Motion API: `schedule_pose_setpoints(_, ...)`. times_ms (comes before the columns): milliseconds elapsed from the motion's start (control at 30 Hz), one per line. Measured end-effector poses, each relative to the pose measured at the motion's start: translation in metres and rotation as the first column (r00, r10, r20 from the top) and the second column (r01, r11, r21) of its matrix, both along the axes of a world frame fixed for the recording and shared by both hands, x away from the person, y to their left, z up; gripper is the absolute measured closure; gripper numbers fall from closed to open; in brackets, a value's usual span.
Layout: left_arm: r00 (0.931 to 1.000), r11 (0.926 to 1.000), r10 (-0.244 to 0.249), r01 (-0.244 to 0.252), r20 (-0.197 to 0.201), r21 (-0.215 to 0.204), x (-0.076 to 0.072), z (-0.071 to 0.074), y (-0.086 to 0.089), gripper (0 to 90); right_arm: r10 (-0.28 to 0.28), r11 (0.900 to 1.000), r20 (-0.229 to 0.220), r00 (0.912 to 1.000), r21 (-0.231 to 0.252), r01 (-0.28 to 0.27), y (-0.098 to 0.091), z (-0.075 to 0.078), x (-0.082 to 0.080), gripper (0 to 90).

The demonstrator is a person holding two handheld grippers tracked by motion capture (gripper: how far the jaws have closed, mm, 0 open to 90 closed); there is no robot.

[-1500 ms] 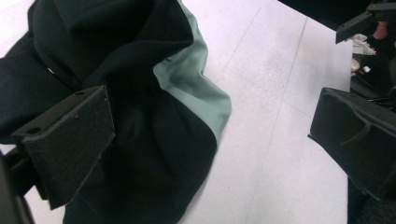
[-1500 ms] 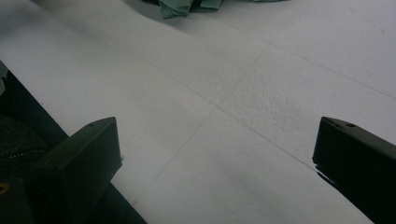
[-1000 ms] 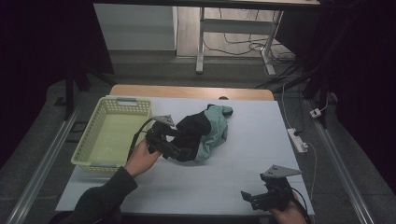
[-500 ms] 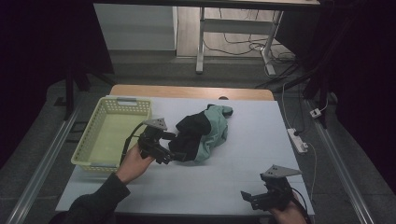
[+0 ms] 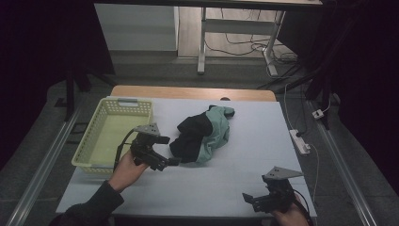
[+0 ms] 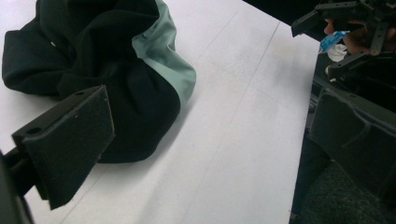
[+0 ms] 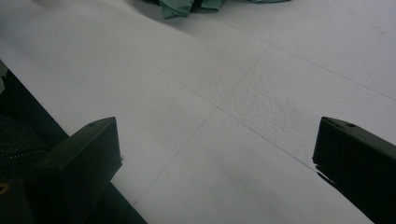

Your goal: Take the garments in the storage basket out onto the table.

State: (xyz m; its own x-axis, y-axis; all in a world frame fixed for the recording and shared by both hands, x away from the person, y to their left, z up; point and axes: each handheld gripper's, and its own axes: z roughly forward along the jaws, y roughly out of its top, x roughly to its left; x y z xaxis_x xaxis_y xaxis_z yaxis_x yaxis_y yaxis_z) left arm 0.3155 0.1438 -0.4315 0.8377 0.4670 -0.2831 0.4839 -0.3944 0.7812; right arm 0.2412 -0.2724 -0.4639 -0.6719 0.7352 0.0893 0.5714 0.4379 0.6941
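Observation:
A crumpled black and pale-green garment [image 5: 203, 134] lies in the middle of the white table [image 5: 263, 141]. My left gripper [image 5: 167, 150] hovers just left of it, open, its fingers close to the black cloth but holding nothing. In the left gripper view the garment [image 6: 93, 56] lies ahead of the left jaw, and the gripper [image 6: 210, 140] has bare table between its jaws. My right gripper [image 5: 251, 198] rests open near the table's front right edge. In the right gripper view the gripper [image 7: 219, 163] spans bare table, with a green cloth edge [image 7: 182, 7] far ahead.
A yellow-green plastic basket [image 5: 101, 155] stands at the table's left side, just behind my left hand. A white power strip [image 5: 300, 141] lies on the floor off the right edge. A wooden strip [image 5: 193, 92] runs along the table's back.
My left gripper has drawn back a little to the left and toward the person, away from the garment. The garment and the right gripper have stayed put.

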Motion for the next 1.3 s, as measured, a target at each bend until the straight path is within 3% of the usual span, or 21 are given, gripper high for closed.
schedule_pose_setpoints(667, 0.9977, 0.9979, 0.061, -0.062, -0.028, -0.019, -0.026, -0.009, 0.034, 0.0, 0.002, 1.0000, 0.004, 1.0000, -0.007, -0.001, 0.001, 0.000, 0.000, 0.8)
schedule_pose_setpoints(1300, 0.9879, 0.9876, 0.152, -0.153, -0.031, -0.034, -0.053, -0.015, 0.073, 0.0, 0.002, 0.9998, 0.004, 1.0000, -0.019, -0.002, 0.002, 0.000, 0.000, 0.8)
